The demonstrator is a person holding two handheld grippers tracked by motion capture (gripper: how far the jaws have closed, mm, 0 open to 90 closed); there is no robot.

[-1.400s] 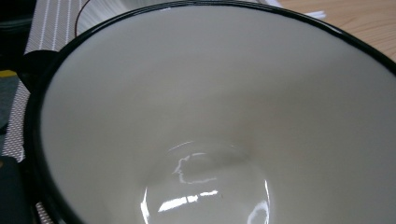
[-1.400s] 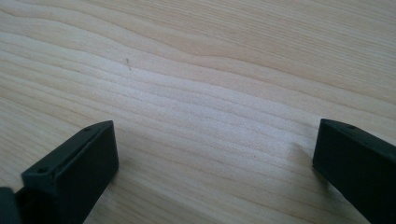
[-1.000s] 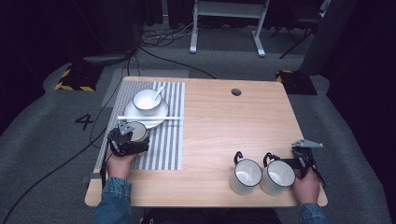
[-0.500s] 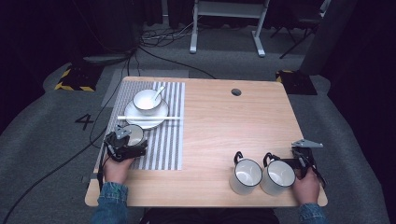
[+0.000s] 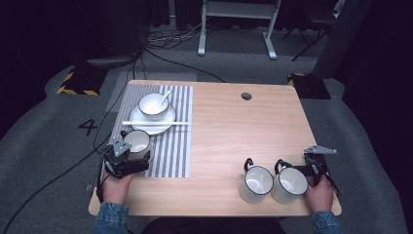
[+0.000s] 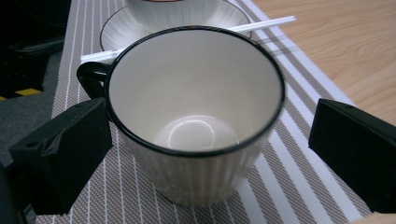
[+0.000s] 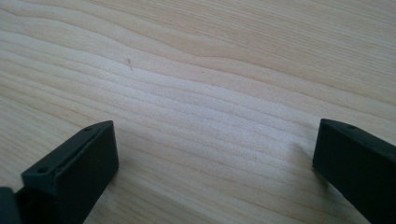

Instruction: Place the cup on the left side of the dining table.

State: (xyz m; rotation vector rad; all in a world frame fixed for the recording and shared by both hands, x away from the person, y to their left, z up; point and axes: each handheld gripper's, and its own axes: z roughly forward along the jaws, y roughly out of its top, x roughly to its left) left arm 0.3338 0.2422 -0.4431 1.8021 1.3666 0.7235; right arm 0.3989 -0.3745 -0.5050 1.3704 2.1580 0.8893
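An empty, ribbed white cup (image 6: 196, 116) with a black rim and handle.

both forearms wear blue denim sleeves, the left sleeve (image 5: 111, 219) and the right sleeve (image 5: 325, 223) each ending at the wrist. the left gripper (image 5: 127, 157) is black, with a small grey three-cornered plate (image 5: 118, 147) on top and a thin black cable (image 5: 48, 183) trailing off over the floor. the right gripper (image 5: 311, 168) is black too and carries a larger grey three-cornered plate (image 5: 320, 149) raised above it. in the left gripper view the jaws are matte black, blocky, flat-faced pads with bevelled edges. in the right gripper view the jaws look the same, with small round screw holes on their top faces.
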